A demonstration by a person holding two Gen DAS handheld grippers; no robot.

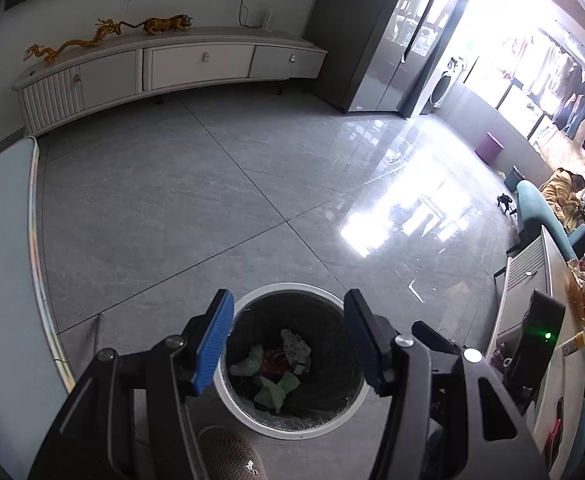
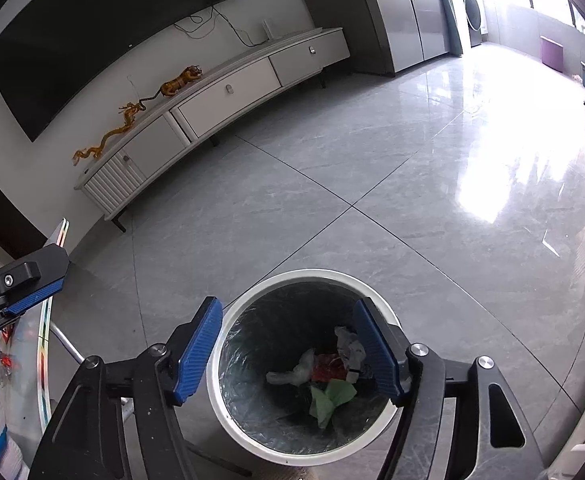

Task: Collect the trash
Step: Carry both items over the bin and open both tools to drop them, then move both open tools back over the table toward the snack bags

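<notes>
Two pairs of blue-padded black fingers are held apart over one bin, and nothing is seen between either pair. The left gripper point(image 1: 288, 344) is poised with its ribbed pads spread to either side of the round white-rimmed waste bin lined with a dark plastic bag point(image 1: 248, 412); the right gripper point(image 2: 288, 350) is spread likewise above the same bin point(image 2: 228, 412). Both are pointed steeply downward, so that anything let go from the fingers would fall straight into the opening; this is judged to be the reason for the placement.

Crumpled trash point(image 2: 324, 376) is found at the bottom of the liner: a pale wad of film, a red wrapper, green paper and a grey-white scrap. It lies well below the pads and is touched by neither gripper. A drop into the bin is judged to be complete or nearly so, though no falling piece is caught in either view.

Beyond the bin, a grey tiled floor point(image 2: 332, 184) is seen bare of litter. At the left of the right wrist view, the edge of a glass tabletop with an iridescent rim point(image 2: 46, 320) is visible, carrying what may be more wrappers; these cannot be identified with certainty. A long white TV cabinet point(image 1: 196, 64) stands against the far wall, well apart.
</notes>
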